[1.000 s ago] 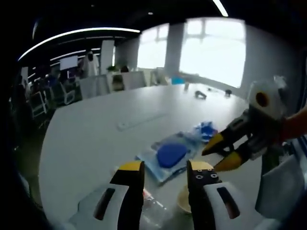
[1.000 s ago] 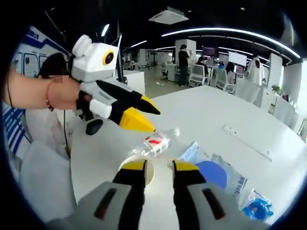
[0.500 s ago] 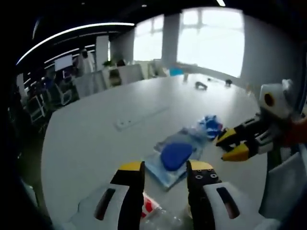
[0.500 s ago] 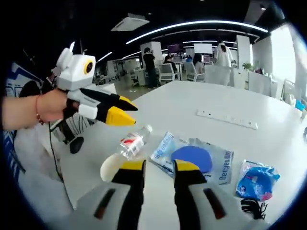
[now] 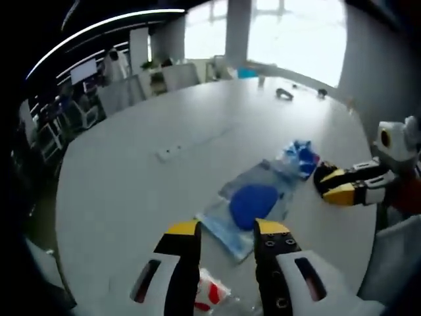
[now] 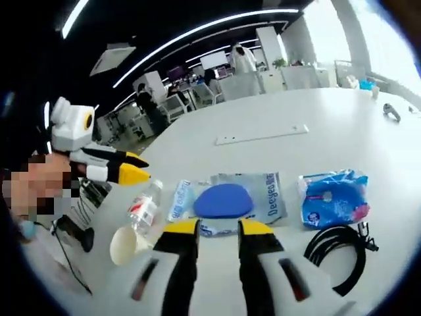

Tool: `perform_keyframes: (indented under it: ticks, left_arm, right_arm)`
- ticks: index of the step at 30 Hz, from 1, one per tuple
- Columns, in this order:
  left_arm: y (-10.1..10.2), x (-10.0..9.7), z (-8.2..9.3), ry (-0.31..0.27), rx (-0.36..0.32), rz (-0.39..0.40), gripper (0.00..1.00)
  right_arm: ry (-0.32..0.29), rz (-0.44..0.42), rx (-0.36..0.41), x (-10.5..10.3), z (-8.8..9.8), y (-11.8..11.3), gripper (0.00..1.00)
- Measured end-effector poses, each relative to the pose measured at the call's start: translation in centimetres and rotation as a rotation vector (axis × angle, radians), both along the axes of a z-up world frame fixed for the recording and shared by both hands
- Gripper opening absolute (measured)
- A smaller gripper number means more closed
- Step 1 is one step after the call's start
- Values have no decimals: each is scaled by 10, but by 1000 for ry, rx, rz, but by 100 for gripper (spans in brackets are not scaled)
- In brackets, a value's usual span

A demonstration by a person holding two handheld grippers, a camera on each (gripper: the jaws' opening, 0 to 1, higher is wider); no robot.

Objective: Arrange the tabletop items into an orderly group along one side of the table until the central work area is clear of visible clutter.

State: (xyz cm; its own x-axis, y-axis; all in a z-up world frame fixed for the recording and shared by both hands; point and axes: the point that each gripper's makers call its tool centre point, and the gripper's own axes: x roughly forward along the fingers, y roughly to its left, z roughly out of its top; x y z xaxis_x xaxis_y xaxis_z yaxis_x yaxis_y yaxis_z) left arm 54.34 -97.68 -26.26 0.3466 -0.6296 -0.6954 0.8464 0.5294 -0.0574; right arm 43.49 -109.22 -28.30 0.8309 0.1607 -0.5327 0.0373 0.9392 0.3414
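Your left gripper view looks from above the table's (image 5: 118, 191) near edge toward the far edge and the bright windows, tilted down. Its own jaws rise from the bottom, and the right gripper (image 5: 329, 186) enters from the right.

Your right gripper view looks across the table (image 6: 276, 151) toward the office desks, from above another edge, also tilted down. The left gripper (image 6: 135, 172) enters from the left.

Both views sit near the tabletop. They share the clear pouch with the blue disc (image 5: 253, 204) (image 6: 223, 199), the blue packet (image 5: 301, 156) (image 6: 332, 197), the bottle (image 5: 209, 296) (image 6: 143, 207) and the white strip (image 5: 172, 152) (image 6: 262, 135) mid-table.
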Motion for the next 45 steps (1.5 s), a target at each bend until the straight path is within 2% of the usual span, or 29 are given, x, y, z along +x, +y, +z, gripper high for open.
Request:
perform_keyframes:
  ticks: [8,14,23,30,45]
  left_arm:
    - [-3,3,-17,37,40,-1,28]
    - [-2,12,-27,50,76,11,29]
    - [-6,24,-38,71,116,21,32]
    - [-1,30,-53,93,159,33,34]
    - [0,39,-67,130,180,46,34]
  right_arm:
    - [21,-80,38,-1,-11,-17,22]
    - [47,-124,68,-2,-21,-23,27]
    - [69,-185,95,6,-34,-31,27]
    - [92,-244,110,10,-47,-42,26]
    - [118,-319,157,20,-64,-54,28]
